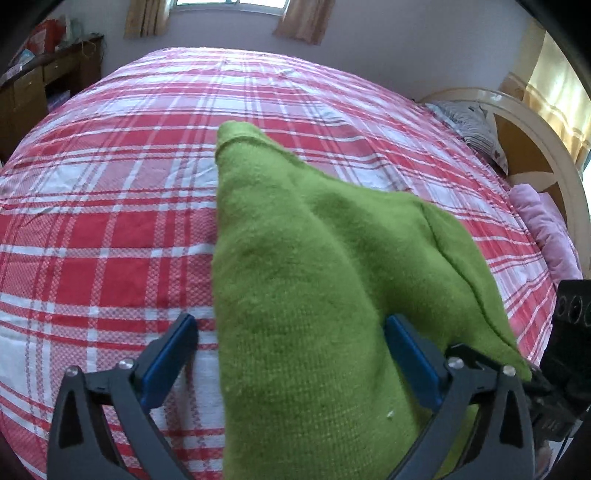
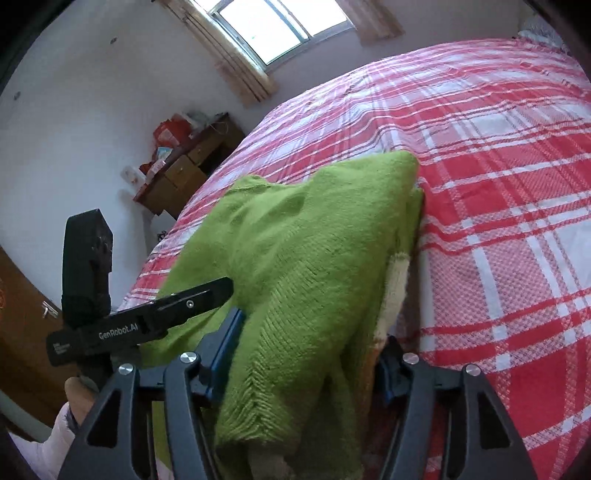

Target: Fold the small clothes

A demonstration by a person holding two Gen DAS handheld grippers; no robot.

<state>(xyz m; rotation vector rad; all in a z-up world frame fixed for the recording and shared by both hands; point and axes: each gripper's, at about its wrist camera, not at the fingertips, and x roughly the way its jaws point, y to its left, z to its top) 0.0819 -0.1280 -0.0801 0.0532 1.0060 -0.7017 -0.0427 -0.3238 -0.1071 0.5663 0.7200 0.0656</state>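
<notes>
A green knitted sweater (image 1: 306, 266) lies on the red and white plaid bed (image 1: 110, 221). A fold of it runs up between the fingers of my left gripper (image 1: 291, 332), whose jaws stand wide apart with a gap on the left side. In the right wrist view the same sweater (image 2: 295, 258) is bunched between the fingers of my right gripper (image 2: 310, 339), filling the space between the blue pads. A cream and orange part shows at its right edge. The left gripper body (image 2: 140, 317) appears at the left of that view.
A wooden desk (image 1: 40, 81) with clutter stands at the far left by the wall. A curved headboard (image 1: 532, 147), a patterned pillow (image 1: 476, 125) and a pink cloth (image 1: 546, 229) are at the bed's right side. A window (image 2: 273, 26) with curtains is on the far wall.
</notes>
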